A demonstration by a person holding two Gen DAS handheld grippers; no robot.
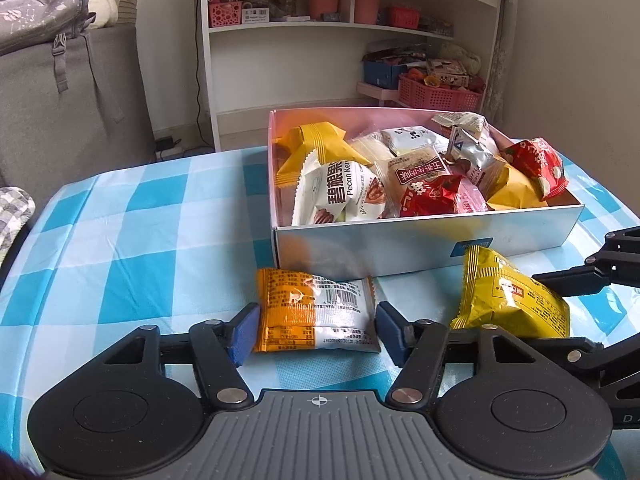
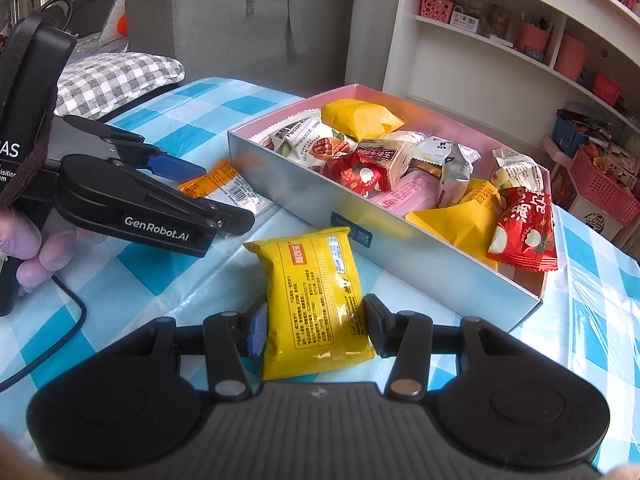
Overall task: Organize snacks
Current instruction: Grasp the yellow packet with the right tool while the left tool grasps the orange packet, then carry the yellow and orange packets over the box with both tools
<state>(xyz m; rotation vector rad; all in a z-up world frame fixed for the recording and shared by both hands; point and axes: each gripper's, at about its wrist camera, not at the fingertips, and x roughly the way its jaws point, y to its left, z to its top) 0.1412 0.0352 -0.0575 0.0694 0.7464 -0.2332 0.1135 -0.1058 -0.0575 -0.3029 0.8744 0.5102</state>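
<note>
White shelf unit [image 1: 280, 60], grey sofa [image 2: 240, 12], checked cushion [image 2: 116, 76]

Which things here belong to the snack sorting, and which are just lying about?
Part of the job:
- orange and white snack packet, between the left gripper pads
- yellow snack packet, clamped in the right gripper
- shallow white cardboard box with snacks

Lying about:
- white shelf unit
- pink plastic basket
- grey checked cushion

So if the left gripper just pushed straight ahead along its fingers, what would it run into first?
The orange-and-white snack packet already sits between the left gripper pads. Past it, the near wall of the snack box looks next in line, though depth is hard to judge.
</note>
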